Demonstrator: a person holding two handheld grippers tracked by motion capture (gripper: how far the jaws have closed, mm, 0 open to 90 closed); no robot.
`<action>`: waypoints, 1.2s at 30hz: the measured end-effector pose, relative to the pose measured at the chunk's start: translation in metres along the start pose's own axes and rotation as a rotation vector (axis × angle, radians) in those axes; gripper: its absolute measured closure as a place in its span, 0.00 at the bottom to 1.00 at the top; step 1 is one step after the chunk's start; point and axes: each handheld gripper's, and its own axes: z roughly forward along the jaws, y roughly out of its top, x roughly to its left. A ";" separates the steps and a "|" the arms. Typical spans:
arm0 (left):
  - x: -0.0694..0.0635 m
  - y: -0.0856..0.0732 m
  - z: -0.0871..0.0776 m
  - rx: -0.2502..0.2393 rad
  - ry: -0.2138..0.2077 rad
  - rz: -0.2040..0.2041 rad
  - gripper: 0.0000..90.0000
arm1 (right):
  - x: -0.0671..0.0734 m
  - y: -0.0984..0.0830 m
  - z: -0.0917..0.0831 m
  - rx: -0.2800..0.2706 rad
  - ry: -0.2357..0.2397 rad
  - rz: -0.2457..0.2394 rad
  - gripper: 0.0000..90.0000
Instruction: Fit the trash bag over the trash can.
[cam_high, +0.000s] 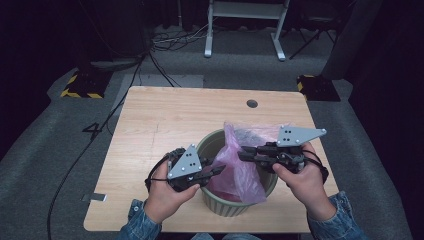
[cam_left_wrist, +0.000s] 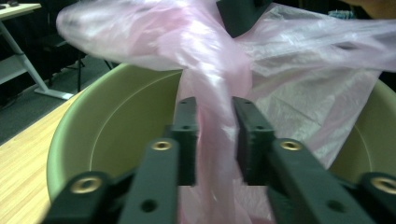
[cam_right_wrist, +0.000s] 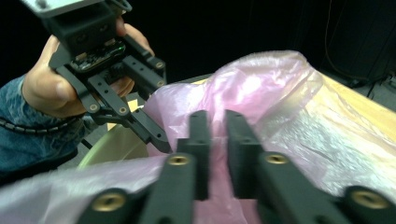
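Note:
A pale green bin stands at the table's near edge, and a pink plastic bag hangs over and into it. My left gripper reaches over the bin's left rim. In the left gripper view its jaws stand a little apart, open, with a twisted strand of the bag running loosely between them above the bin. My right gripper comes in from the right over the bin. Its jaws are nearly together, shut on a fold of the bag.
The wooden table has a round cable hole near its far edge. Beyond it are a white desk frame, floor cables and yellow-black striped bases. The left half of the tabletop is bare wood.

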 end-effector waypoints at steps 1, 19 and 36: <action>0.001 0.000 0.000 -0.012 0.005 -0.010 0.71 | 0.001 0.000 -0.001 -0.003 -0.001 -0.009 0.97; 0.013 0.049 -0.005 -0.103 -0.023 -0.048 0.49 | 0.020 0.003 -0.007 -0.016 -0.009 -0.124 0.99; 0.015 0.044 -0.010 -0.061 -0.005 -0.051 1.00 | 0.017 -0.010 -0.015 -0.015 -0.054 -0.120 1.00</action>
